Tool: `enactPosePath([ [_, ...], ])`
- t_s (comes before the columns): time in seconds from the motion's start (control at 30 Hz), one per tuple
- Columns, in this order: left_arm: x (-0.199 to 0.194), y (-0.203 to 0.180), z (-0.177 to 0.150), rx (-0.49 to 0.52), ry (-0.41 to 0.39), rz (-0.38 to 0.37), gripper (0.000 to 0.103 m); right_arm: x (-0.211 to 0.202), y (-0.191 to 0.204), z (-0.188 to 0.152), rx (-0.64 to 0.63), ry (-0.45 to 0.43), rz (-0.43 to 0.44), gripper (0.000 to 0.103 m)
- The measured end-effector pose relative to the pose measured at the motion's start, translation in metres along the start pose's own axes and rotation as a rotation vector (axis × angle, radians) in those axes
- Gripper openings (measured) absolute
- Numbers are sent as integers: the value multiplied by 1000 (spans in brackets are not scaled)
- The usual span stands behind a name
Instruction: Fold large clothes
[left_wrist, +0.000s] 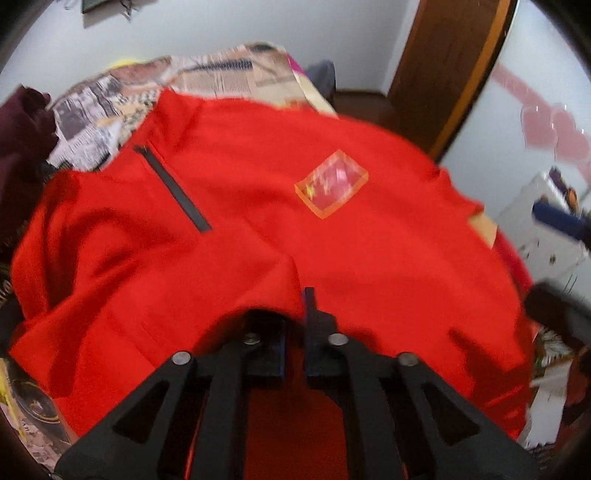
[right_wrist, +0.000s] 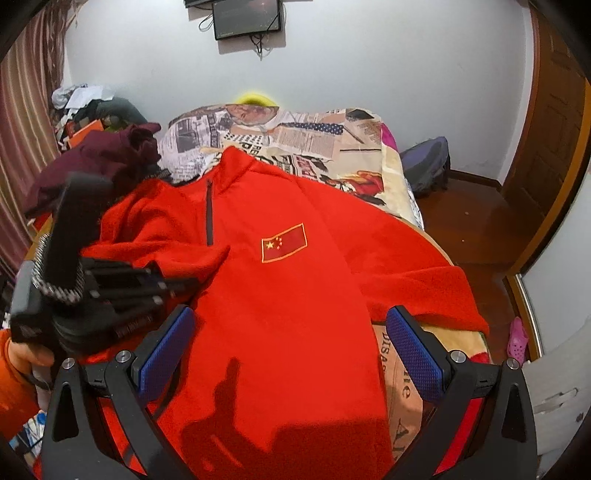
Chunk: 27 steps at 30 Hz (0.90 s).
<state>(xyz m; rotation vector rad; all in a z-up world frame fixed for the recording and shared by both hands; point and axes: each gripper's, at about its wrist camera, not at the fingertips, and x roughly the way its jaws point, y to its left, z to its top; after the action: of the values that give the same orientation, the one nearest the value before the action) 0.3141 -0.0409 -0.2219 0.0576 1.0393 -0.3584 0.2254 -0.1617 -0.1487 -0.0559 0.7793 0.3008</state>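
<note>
White wall (right_wrist: 369, 55) behind, with a dark screen (right_wrist: 247, 18) mounted high on it and a brown wooden door (right_wrist: 546, 140) at picture right. Below, a bed (right_wrist: 314, 147) under a cover printed like newspaper pages.

Spread across the near part of that bed, front side up: a red sweater (right_wrist: 295, 295), collar toward the wall. Short dark zip (right_wrist: 209, 214) running down from the collar; small flag patch (right_wrist: 284, 242) on the chest just beside it. At picture right, one sleeve stretched out flat toward the bed's edge. At picture left, the other sleeve folded inward over the body, its edge lying near the lower end of the zip. Beyond that side, a heap of maroon clothing (right_wrist: 96, 155), near the red shoulder.

Left tongs (left_wrist: 295, 314) pointing steeply down at the folded sleeve, almost closed, only a narrow gap showing, red cloth draped over the tips. Too blurred to tell whether the pads press on the cloth. Held from picture left by a hand (right_wrist: 29, 354) in an orange sleeve.

Right tongs (right_wrist: 291, 314) spread wide above the lower body of the sweater, gripping nothing, blue pads (right_wrist: 417, 354) well apart.
</note>
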Motion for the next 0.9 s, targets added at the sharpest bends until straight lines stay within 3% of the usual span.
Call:
enactPosePath([
  [0.13, -11, 3, -16, 2, 2, 22, 50, 2, 0, -1, -18, 9, 8, 103],
  [0.27, -40, 17, -31, -10, -31, 30, 56, 3, 9, 5, -52, 7, 23, 103],
  [0.4, -77, 47, -49, -48, -91, 121, 67, 9, 26, 15, -104, 14, 60, 103],
  [0.63, -103, 124, -97, -177, -69, 277, 69, 35, 76, 29, -245, 65, 121, 102],
  [0.8, -99, 165, -136, -284, -12, 316, 69, 53, 118, 26, -374, 130, 175, 100],
  [0.9, -91, 175, -156, -311, 22, 325, 69, 63, 138, 16, -447, 177, 201, 93],
])
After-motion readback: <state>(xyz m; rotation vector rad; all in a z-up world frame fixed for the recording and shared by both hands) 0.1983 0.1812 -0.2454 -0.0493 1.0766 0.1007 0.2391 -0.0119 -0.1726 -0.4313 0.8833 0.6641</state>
